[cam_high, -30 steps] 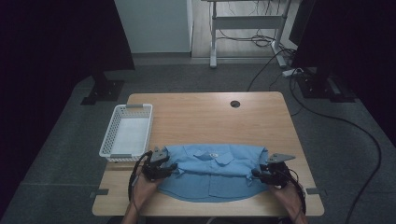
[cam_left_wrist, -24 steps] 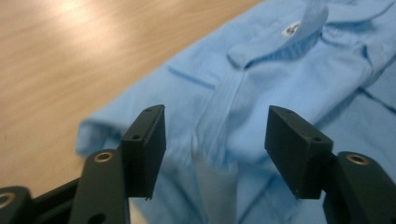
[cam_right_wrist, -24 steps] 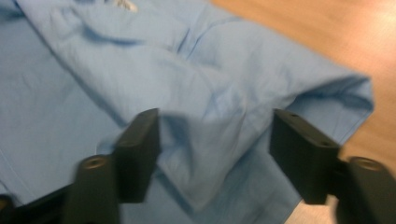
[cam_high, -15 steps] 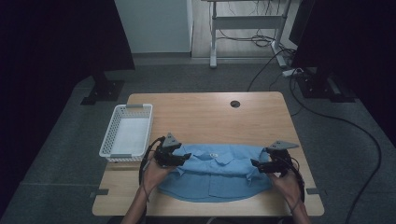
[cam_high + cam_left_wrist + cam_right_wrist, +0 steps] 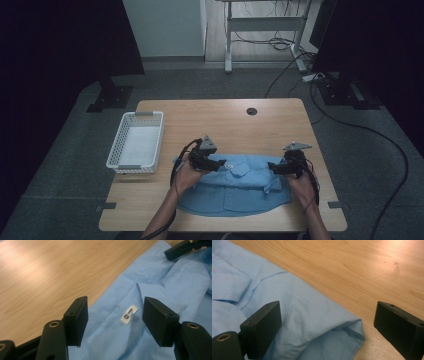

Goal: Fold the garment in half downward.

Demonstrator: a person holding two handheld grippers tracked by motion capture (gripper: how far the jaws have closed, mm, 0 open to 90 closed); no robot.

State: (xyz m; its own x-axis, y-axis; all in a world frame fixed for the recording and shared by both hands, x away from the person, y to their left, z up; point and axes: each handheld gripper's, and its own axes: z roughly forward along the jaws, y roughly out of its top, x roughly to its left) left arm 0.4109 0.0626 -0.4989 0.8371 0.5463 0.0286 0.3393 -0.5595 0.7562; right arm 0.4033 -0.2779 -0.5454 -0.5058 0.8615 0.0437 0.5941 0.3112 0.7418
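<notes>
Nearest the person's edge of the bench [image 5: 150,210] lies a light blue shirt [image 5: 235,192], folded over on itself into a broad band, its lower hem curving toward the person and its upper fold running across between the two hands. At the shirt's left end the left gripper [image 5: 214,164] hovers just over the cloth; its jaws stand apart with nothing pinched, and in the left gripper view the white label [image 5: 129,314] inside the neckband shows in the gap between them. At the shirt's right end the right gripper [image 5: 276,168] has just been opening its jaws, and they now stand wide, released, over a folded corner [image 5: 352,330] of the shirt with bare wood beyond. Left of the shirt and a little farther off sits a white basket [image 5: 116,152], apart from the cloth. Beyond the shirt, a dark round hole [image 5: 251,111] marks the far part of the bench. I judge the fold freshly laid, so the risk is that a jaw drawn back low catches the loose top layer and drags the fold open, or that the right corner, with its raised edge, springs up unheld.
</notes>
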